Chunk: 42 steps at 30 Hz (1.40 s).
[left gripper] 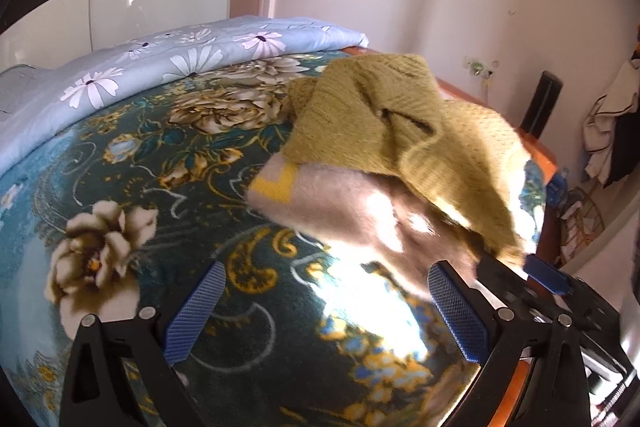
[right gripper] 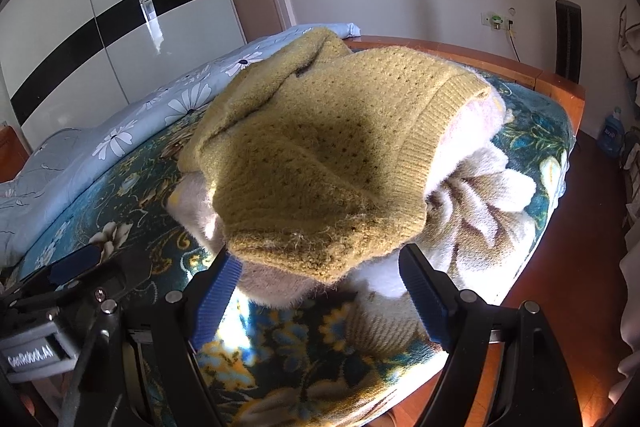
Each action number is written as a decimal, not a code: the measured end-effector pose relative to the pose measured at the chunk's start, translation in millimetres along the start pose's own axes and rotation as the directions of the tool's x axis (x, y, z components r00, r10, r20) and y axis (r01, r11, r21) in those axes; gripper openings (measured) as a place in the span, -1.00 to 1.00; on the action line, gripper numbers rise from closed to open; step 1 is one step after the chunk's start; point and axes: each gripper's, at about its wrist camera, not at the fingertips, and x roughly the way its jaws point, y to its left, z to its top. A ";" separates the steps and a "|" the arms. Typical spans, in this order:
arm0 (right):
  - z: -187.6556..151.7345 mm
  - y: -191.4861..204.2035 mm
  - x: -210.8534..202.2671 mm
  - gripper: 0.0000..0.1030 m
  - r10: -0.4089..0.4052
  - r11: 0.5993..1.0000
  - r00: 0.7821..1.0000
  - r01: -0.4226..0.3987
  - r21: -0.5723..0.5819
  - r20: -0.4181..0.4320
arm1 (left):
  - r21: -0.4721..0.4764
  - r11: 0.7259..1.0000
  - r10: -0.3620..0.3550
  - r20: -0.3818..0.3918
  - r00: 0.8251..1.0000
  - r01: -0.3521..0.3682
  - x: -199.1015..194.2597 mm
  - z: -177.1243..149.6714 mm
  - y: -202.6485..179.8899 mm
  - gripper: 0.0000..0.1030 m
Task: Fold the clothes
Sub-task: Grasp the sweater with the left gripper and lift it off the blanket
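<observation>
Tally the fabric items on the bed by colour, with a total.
Mustard-yellow knit sweater: 1
Pale pink fuzzy garment under it: 1
Teal floral blanket: 1
Light blue daisy-print quilt: 1
Total: 4

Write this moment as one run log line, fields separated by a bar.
left gripper: open, empty | right gripper: open, empty | yellow sweater: lying crumpled on pink garment | surface: floral blanket | fold: not started
</observation>
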 end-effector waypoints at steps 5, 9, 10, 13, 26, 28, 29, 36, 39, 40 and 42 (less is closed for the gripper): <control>3.2 -9.9 -7.3 0.59 -0.005 1.000 1.000 0.005 0.008 0.026 | 0.029 1.000 -0.009 -0.014 1.000 0.010 16.1 31.9 -8.6 0.98; 9.7 -17.4 -28.1 0.59 -0.019 1.000 0.996 0.018 0.015 0.082 | 0.053 0.994 -0.094 -0.038 0.995 0.096 31.9 51.5 -24.9 0.98; 11.1 -19.8 -35.2 0.59 -0.027 1.000 0.994 0.026 0.017 0.105 | 0.055 0.992 -0.114 -0.044 0.993 0.116 35.8 54.3 -28.6 0.98; 14.9 -28.8 -49.7 0.59 -0.090 0.996 0.983 0.087 0.027 0.157 | 0.003 0.977 -0.212 -0.092 0.973 0.213 54.4 62.9 -35.6 0.91; 11.4 -55.8 -36.2 0.59 -0.148 0.988 0.985 0.143 0.063 0.091 | -0.195 0.862 -0.492 -0.098 0.865 0.468 59.4 71.4 -35.0 0.75; 8.9 -52.6 -34.0 0.58 -0.133 0.991 0.988 0.130 0.038 0.084 | -0.213 0.838 -0.528 -0.090 0.844 0.502 58.6 66.8 -31.1 0.76; 7.7 -51.6 -32.0 0.58 -0.129 0.991 0.989 0.127 0.035 0.076 | -0.219 0.838 -0.529 -0.099 0.843 0.500 60.5 65.9 -31.6 0.76; 0.4 -48.5 -24.1 0.59 -0.125 0.992 0.991 0.125 0.022 0.035 | -0.288 0.777 -0.599 -0.069 0.797 0.559 53.0 77.4 -39.0 0.76; 2.3 -50.6 -24.5 0.59 -0.135 0.991 0.990 0.135 0.020 0.041 | -0.241 0.821 -0.552 -0.098 0.828 0.518 61.5 79.9 -52.5 0.78; 3.5 -51.0 -23.8 0.59 -0.136 0.991 0.990 0.135 0.025 0.041 | -0.244 0.832 -0.535 -0.112 0.838 0.498 68.7 79.9 -54.9 0.76; 5.7 -50.2 -21.7 0.59 -0.134 0.991 0.990 0.133 0.029 0.037 | -0.267 0.837 -0.521 -0.117 0.846 0.478 77.2 79.6 -56.1 0.62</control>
